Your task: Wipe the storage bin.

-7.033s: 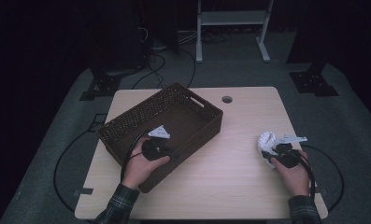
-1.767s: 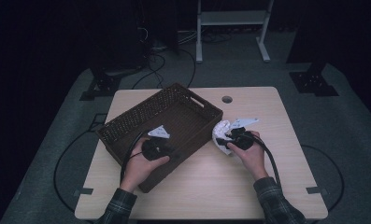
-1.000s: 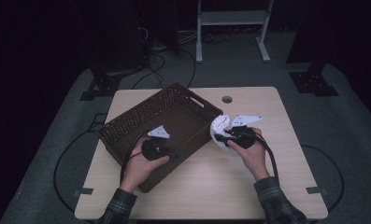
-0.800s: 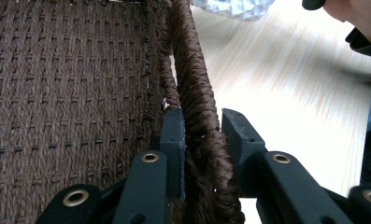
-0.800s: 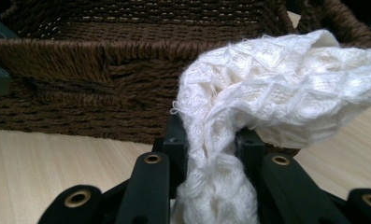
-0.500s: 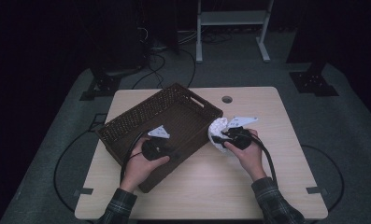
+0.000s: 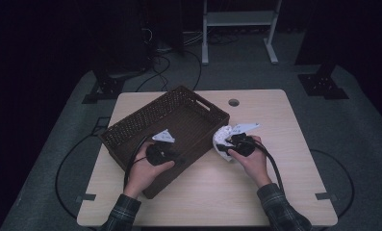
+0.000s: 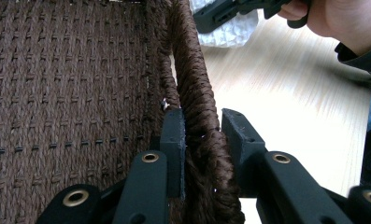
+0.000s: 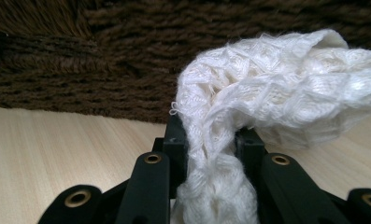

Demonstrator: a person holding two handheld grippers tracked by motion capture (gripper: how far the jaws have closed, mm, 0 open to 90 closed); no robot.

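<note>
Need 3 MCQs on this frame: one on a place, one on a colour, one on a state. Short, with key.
1. Where is the white cloth?
A. inside the basket
B. outside the basket's right wall
C. on the floor

2. What colour is the basket?
A. dark brown
B. white
C. green

3. What is the left gripper doing?
A. hanging free
B. clamping the basket's rim
C. holding the cloth

Key: 1 B, high view shows the cloth on the table beside the wall; 2 A, brown weave; 3 B, jaws straddle the rim in the left gripper view.
</note>
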